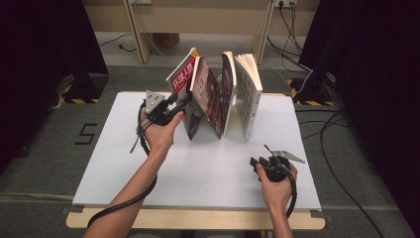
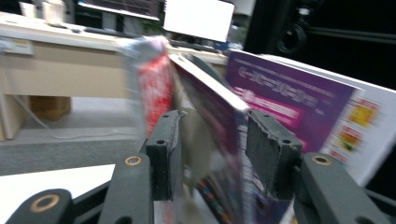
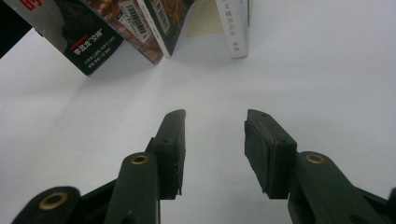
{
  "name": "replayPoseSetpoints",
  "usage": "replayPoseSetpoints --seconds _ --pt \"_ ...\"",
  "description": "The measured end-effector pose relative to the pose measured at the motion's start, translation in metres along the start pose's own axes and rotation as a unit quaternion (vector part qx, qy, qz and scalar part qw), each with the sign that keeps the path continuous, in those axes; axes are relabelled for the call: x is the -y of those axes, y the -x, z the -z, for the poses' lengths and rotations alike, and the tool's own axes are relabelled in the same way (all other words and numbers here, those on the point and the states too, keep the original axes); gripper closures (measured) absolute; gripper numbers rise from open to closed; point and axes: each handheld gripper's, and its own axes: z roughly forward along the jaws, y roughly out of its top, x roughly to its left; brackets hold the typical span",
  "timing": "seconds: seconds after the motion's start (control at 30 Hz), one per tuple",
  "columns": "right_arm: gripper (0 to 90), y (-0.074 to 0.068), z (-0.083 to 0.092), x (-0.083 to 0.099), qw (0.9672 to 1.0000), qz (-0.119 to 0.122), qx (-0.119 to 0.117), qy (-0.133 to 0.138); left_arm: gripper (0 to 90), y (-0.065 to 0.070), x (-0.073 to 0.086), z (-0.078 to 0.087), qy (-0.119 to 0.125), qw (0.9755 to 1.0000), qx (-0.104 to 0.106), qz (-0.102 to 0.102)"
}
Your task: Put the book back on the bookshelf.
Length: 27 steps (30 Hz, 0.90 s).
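Straddling a dark magazine (image 2: 212, 126) with its jaws spread, the left gripper (image 1: 179, 103) doesn't clearly pinch it. It stands leaning among the other books (image 1: 246, 94) at the desk's (image 1: 208, 173) far side. Right gripper (image 3: 214, 140) is open, nothing in it.

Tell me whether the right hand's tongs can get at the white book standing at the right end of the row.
Probably yes: the right tongs stand open over bare white tabletop, and nothing lies between them and the white book.
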Motion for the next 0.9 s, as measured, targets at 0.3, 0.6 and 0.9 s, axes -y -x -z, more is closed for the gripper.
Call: replayPoseSetpoints --seconds 0.3,0.6,0.9 --pt "58.7 0.004 0.003 -0.001 1.0000 -0.005 0.000 0.003 60.2 0.008 0.012 -0.039 -0.043 0.9989 0.000 0.018" --pt "58.7 0.006 0.003 -0.001 1.0000 -0.004 0.000 0.006 77.8 0.007 0.010 -0.050 -0.050 0.9985 -0.008 0.023" --pt "58.7 0.005 0.002 -0.001 1.0000 -0.004 0.000 0.004 79.7 0.018 0.005 -0.056 -0.042 0.9990 0.013 0.001"
